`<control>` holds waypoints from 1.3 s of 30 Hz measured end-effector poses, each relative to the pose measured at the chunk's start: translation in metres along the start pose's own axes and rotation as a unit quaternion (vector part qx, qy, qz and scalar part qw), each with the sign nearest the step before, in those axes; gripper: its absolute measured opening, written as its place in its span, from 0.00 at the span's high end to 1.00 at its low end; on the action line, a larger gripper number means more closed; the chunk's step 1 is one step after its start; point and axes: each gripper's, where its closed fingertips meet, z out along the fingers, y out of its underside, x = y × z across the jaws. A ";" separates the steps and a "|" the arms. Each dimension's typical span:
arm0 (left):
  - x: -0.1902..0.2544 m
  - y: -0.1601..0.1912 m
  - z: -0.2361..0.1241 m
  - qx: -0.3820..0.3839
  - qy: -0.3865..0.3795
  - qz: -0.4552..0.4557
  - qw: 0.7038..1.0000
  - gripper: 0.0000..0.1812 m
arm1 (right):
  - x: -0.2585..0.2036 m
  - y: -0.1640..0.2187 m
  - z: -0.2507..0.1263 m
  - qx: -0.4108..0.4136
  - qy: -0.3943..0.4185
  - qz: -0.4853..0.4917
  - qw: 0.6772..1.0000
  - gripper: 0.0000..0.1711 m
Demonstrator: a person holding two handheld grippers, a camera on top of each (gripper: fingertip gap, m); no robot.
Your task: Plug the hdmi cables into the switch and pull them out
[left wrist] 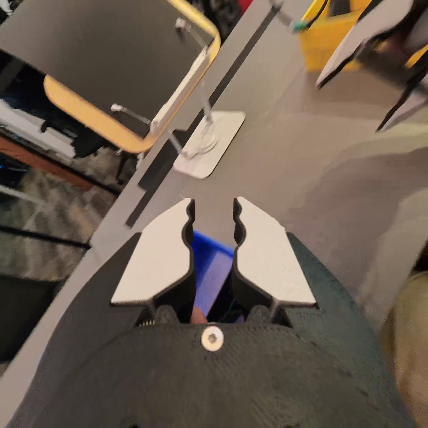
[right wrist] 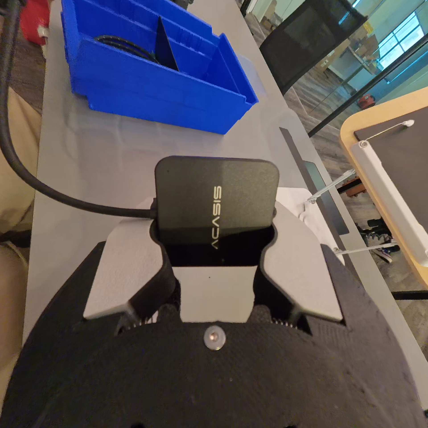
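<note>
My right gripper (right wrist: 216,206) is shut on a flat black switch box (right wrist: 196,196) and holds it over the grey table (right wrist: 92,150). A thick black cable (right wrist: 69,196) is plugged into the box's left side and runs off to the left. My left gripper (left wrist: 214,203) is open and empty above the table, with a blue bin (left wrist: 213,259) showing below between its fingers. In the right wrist view the blue bin (right wrist: 150,88) stands farther along the table with a coiled black cable (right wrist: 125,46) inside. Blurred white fingers (left wrist: 370,58) of the other gripper show at the upper right of the left wrist view.
A dark panel with a yellow-tan rim (left wrist: 92,46) stands on a white stand base (left wrist: 208,143) by the table's edge; it also shows in the right wrist view (right wrist: 393,173). A yellow object (left wrist: 324,34) sits at the far end. Floor lies beyond the table edge. My hands' fingertips stand some 20 cm from each other.
</note>
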 end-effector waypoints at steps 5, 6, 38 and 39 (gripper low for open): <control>-0.030 0.059 -0.027 -0.129 -0.061 0.086 0.986 0.83 | 0.002 0.013 0.003 -0.023 -0.003 0.026 0.999 0.50; -0.033 0.071 -0.031 -0.149 -0.067 0.090 0.982 0.83 | 0.003 0.013 0.003 -0.022 -0.004 0.032 0.999 0.50; 0.067 0.213 0.040 -0.291 0.084 -0.217 0.928 0.89 | 0.003 0.023 0.003 -0.049 -0.002 0.022 0.999 0.50; 0.067 0.213 0.041 -0.284 0.088 -0.227 0.928 0.89 | 0.003 0.023 0.002 -0.049 -0.003 0.022 0.999 0.50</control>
